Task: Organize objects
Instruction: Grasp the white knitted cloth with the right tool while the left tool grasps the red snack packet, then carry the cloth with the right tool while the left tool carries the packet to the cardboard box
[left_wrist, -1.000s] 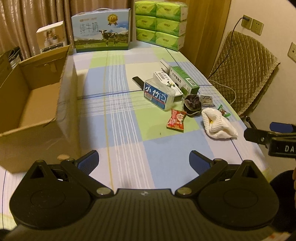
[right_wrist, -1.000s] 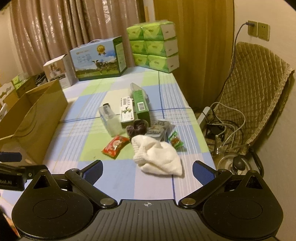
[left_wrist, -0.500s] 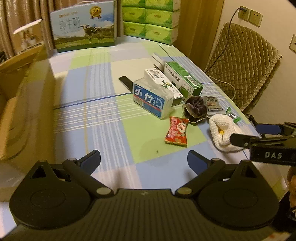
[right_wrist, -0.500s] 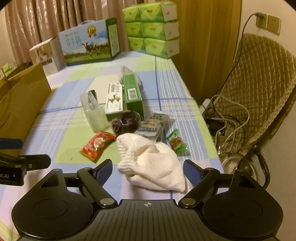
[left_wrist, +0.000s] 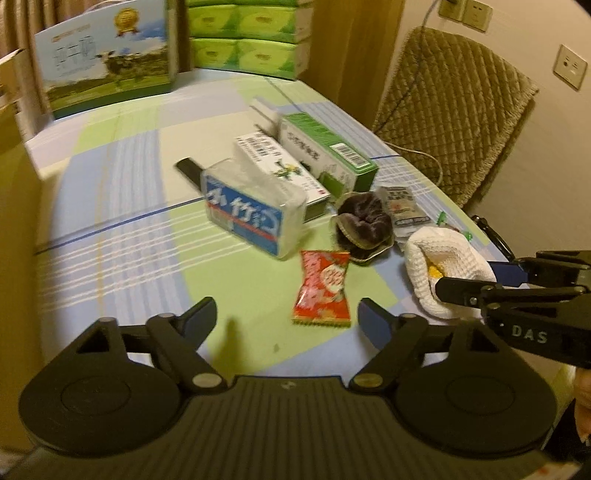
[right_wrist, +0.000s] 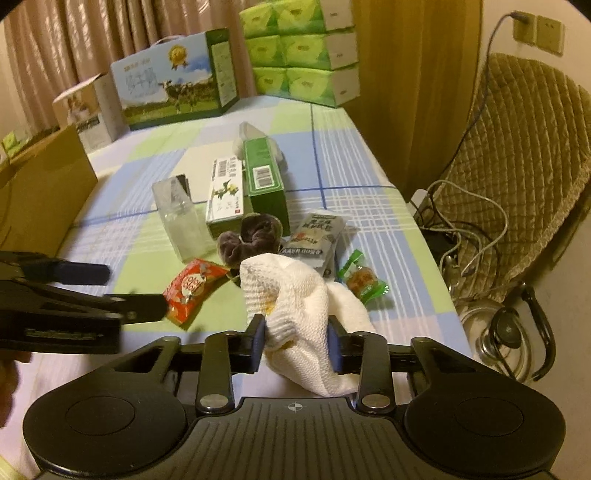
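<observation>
Overall, scene: a checked tablecloth (right_wrist: 332, 155) is seen covered with small items, viewed from the near edge.
Right gripper (right_wrist: 296, 345): its blue pads (right_wrist: 258, 343) are pressed in on both sides of the white knitted cloth (right_wrist: 295, 295), which is pinched between them; the jaws are narrowed to the width of the bunched fabric.
White knitted cloth: located at the near right of the table, just near of the dark scrunchie (right_wrist: 251, 236); something yellow is visible inside its folds.
Left gripper (left_wrist: 286, 317): the fingers are spread wide with nothing between them; it is held over the near centre of the table.
Red snack packet (left_wrist: 321, 288): lies flat just far of the left gripper's right finger, apart from it.
Tissue pack (left_wrist: 255, 214): a clear pack with blue lettering, placed far of the red packet.
Boxes: a white box (left_wrist: 280, 170) and a green box (left_wrist: 325, 151) are laid side by side, far of the scrunchie.
Green candy (right_wrist: 364, 278): rests right of the cloth, beside a grey sachet (right_wrist: 314, 240).
Cardboard box (right_wrist: 40, 188): stands at the left edge.
Background: a milk carton case (right_wrist: 173, 81) and stacked green tissue packs (right_wrist: 303, 51) are set at the far end.
</observation>
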